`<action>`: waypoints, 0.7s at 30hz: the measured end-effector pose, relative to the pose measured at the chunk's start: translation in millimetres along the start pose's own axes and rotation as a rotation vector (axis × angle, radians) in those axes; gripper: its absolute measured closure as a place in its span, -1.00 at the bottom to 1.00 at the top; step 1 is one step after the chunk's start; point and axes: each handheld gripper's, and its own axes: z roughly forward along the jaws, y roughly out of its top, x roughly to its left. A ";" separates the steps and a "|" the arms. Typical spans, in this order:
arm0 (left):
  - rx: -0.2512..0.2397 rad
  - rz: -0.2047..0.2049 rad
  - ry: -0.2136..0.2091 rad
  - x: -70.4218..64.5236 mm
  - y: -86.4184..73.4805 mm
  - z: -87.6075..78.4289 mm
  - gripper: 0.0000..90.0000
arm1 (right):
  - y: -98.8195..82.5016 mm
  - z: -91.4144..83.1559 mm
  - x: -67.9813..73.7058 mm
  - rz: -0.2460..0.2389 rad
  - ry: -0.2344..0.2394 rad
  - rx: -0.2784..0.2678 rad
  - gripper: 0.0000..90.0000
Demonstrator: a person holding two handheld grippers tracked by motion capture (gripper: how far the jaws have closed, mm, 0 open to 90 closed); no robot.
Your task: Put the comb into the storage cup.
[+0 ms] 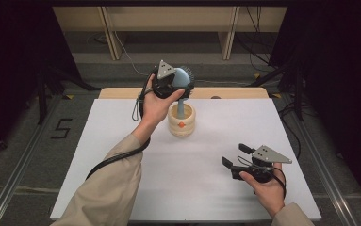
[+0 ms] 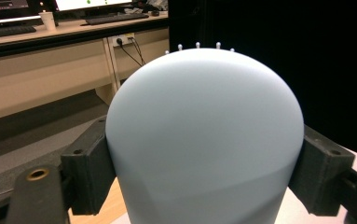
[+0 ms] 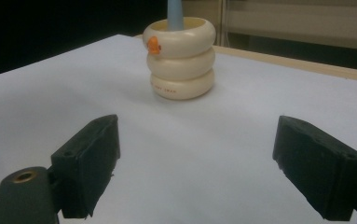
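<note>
left gripper (image 1: pixel 177 86): you are clamping both jaws on the wide head of the pale blue hairbrush (image 1: pixel 183 79); in the left gripper view the black pads are pressing its rounded back (image 2: pixel 204 140) from either side, so the jaws are standing fairly wide only because the head is broad.
why that grip: you are taking the head rather than the handle, probably because the handle is sitting down inside the holder and the head is the only part free to grab.
hairbrush place: it is standing upright, handle down in the cream holder (image 1: pixel 181 120), head above the rim; whether the handle tip is resting on the holder's bottom, you cannot tell.
holder: it is sitting toward the far middle of the white table (image 1: pixel 121 141), shaped like three stacked rings (image 3: pixel 181 58) with a small orange mark (image 3: pixel 153 45) on the top ring, facing your side.
right gripper (image 1: pixel 237 156): you are holding it low over the near right of the table, well apart from the holder; its jaws are gaping wide with nothing between them, pointing toward the holder, likely waiting to steady it.
step guess: you are either seating the brush or lifting it out; the frames are not deciding which.
risk: the holder looks light, so it may be tipping if you pull at an angle.
counts: one hairbrush, one holder, two grippers, one table.
</note>
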 end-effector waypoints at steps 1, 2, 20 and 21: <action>0.002 -0.001 0.000 0.1 -0.6 0.3 -0.57 | 0.0 0.0 0.0 -0.001 0.000 0.000 -0.66; 0.003 -0.003 0.001 0.2 -1.5 0.9 -0.57 | 0.0 0.0 0.0 -0.003 0.000 -0.001 -0.66; 0.040 0.002 0.013 1.2 -10.7 9.2 -0.57 | 0.0 -0.2 -0.1 0.000 0.002 -0.001 -0.65; 0.042 0.003 0.013 1.4 -11.2 9.6 -0.57 | 0.0 -0.2 -0.1 -0.001 0.002 -0.001 -0.65</action>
